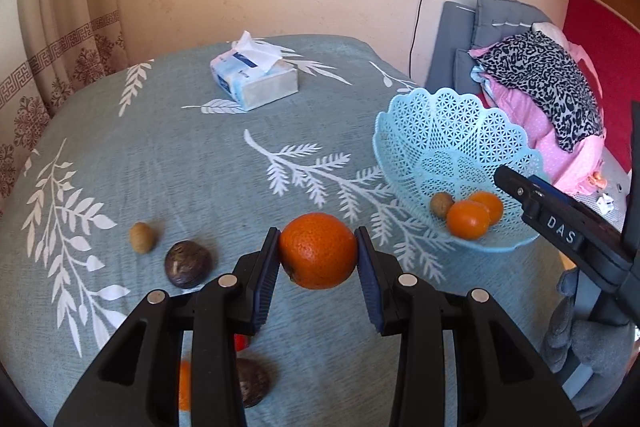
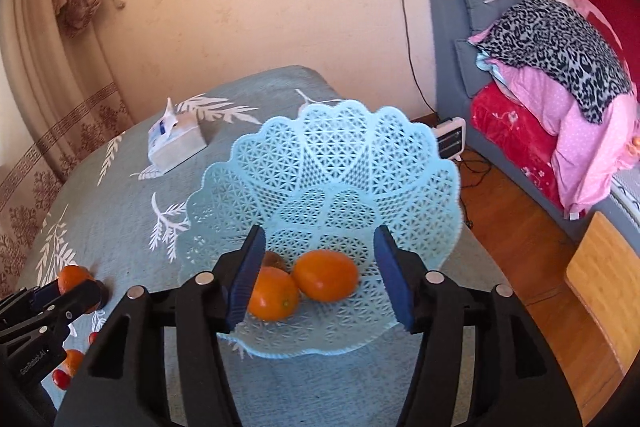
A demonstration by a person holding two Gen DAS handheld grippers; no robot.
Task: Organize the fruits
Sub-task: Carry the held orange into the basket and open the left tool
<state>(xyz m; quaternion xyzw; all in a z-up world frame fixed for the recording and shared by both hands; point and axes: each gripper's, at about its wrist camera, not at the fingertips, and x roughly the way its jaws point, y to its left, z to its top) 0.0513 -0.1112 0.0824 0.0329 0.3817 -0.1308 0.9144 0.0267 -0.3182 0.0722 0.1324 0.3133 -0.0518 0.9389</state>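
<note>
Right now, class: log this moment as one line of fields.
left gripper: shut on orange, off the tablecloth | right gripper: open, empty, above blue basket | basket: two oranges, one brown fruit

The cloth (image 1: 192,155) lies bare across the middle of the left wrist frame, between the tissue box (image 1: 256,79) at upper centre and the basket (image 1: 448,147) at right. Two brown fruits (image 1: 188,264) sit lower left. The right gripper (image 1: 560,223) crosses the basket's lower right rim.
</note>
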